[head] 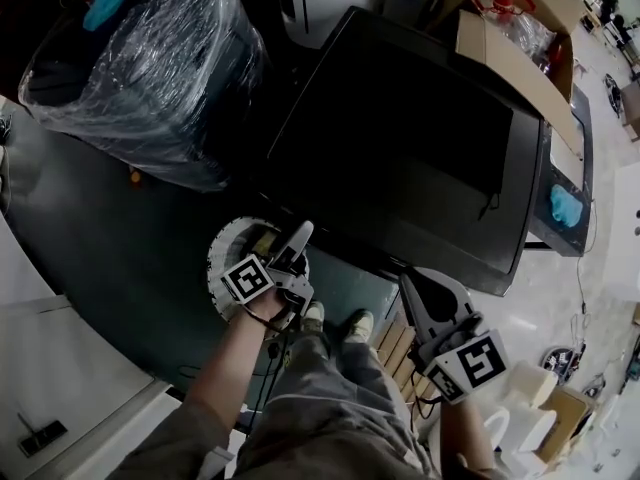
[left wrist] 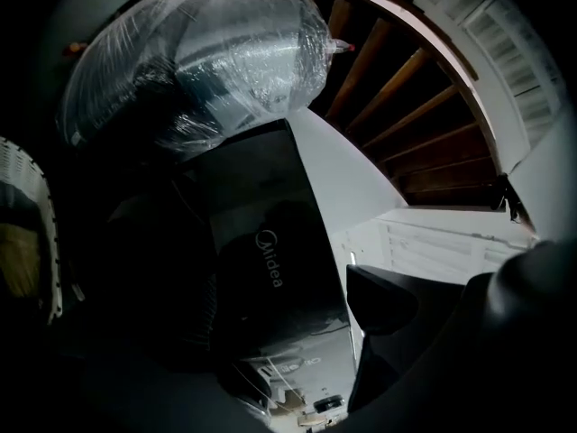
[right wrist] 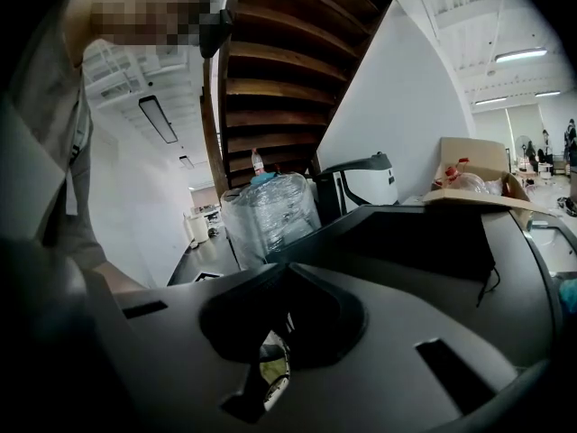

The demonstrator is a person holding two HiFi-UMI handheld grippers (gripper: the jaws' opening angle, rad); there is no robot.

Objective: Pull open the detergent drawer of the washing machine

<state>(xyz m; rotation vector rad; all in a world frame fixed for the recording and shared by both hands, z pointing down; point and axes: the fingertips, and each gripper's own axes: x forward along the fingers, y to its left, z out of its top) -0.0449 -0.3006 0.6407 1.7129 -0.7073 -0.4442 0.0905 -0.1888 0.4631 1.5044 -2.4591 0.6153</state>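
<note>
The black washing machine (head: 400, 138) fills the middle of the head view, seen from above. The left gripper view shows its dark front with a Midea logo (left wrist: 270, 269); I cannot pick out the detergent drawer in the gloom. My left gripper (head: 298, 236) hangs low by the machine's near left corner, open with nothing in it; one finger (left wrist: 389, 303) shows at the lower right of its own view. My right gripper (head: 412, 286) sits near the machine's front edge with its jaws together and empty (right wrist: 287, 273), and the machine's top (right wrist: 424, 233) lies beyond them.
A plastic-wrapped bundle (head: 150, 68) stands left of the machine. A white round basket (head: 222, 258) sits on the floor beside my left gripper. A cardboard box (head: 510, 48) rests behind the machine on the right. A wooden stair (left wrist: 406, 106) rises overhead. The person's shoes (head: 335, 320) stand between the grippers.
</note>
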